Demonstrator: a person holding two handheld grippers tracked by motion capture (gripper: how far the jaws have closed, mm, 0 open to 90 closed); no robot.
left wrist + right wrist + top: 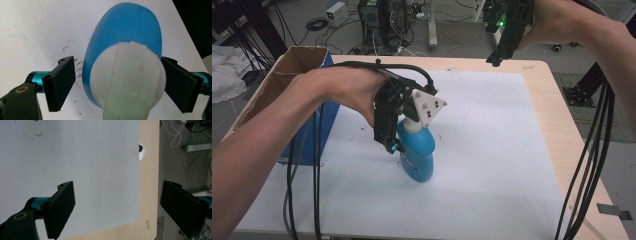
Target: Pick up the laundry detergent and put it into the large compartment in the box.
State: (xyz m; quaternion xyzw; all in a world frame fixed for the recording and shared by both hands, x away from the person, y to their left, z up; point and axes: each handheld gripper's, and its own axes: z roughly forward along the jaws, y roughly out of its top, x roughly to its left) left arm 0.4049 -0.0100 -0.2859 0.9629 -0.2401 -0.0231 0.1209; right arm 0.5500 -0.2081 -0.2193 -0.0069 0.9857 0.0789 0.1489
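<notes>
- Nearest me, high view: both forearms come in from the bottom edge, black cables [316, 165] hanging off the left arm and more down the right side.
- My left gripper [399, 131] sits over the middle of the worktop [539, 75], pointing down, grey three-cornered plate on top.
- Blue bottle [418, 155] w/ white cap [412, 124] stands upright on the white sheet [492, 150], directly under the left gripper, cap up betw. the fingers.
- Left gripper view: left gripper [117, 87] looks straight down on the bottle [125, 42]; white cap [127, 77] lies betw. the two fingers [61, 85].
- Fingers apart. Left-hand one clearly off the bottle, a gap of white sheet [32, 30] showing betw. them. Right-hand one is just beside or touching the cap edge; can't tell which.
- Small dark specks on the sheet near the left-hand finger.
- Farther out: open cardboard box [294, 70] w/ blue side stands at the worktop's left edge, beyond the left gripper's hand.
- Right gripper [507, 42] is held high over the far edge of the worktop, well apart from the bottle, green light on its body.
- Right gripper view: right gripper [117, 207] fingers [60, 207] wide apart, nothing betw. them. Below them white sheet [75, 157], then bare wood worktop edge [148, 182], then floor w/ white cords [190, 165].
</notes>
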